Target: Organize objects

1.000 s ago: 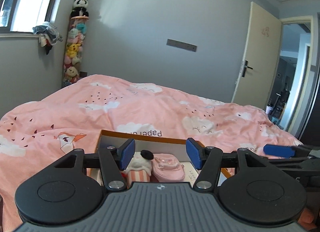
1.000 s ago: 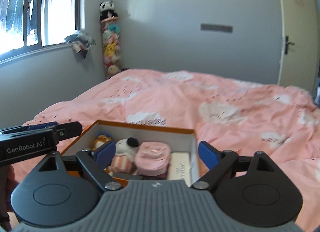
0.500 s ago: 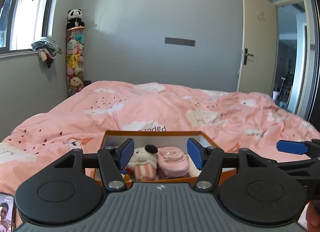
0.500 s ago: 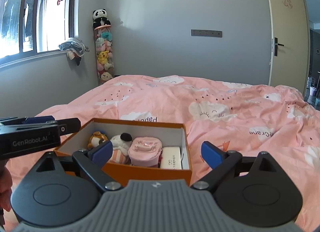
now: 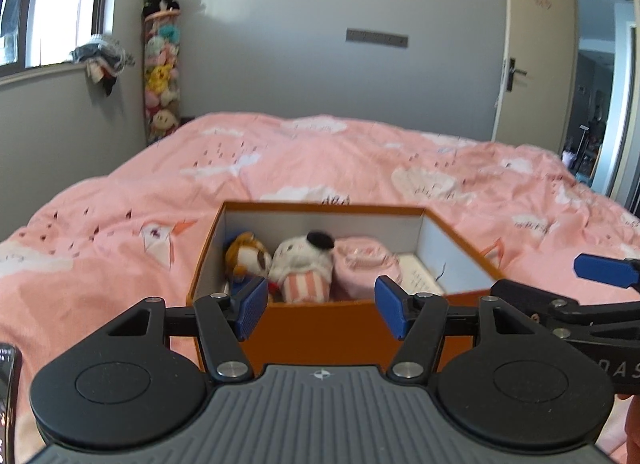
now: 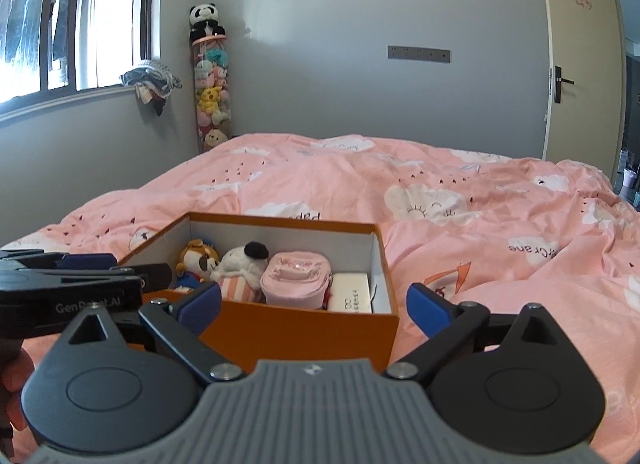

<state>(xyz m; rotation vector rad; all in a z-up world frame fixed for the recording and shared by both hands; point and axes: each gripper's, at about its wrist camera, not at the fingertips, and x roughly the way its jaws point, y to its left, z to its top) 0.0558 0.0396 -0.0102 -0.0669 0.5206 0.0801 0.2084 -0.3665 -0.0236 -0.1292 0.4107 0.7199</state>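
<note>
Now farther back, orange box (image 6: 288, 328) fully visible, grippers empty

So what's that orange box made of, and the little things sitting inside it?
The orange box looks like matte cardboard: thin straight walls, white inside. The white toy with the striped base and the brown toy look like fuzzy plush. The pink pouch seems soft fabric, though that's less certain.
</note>
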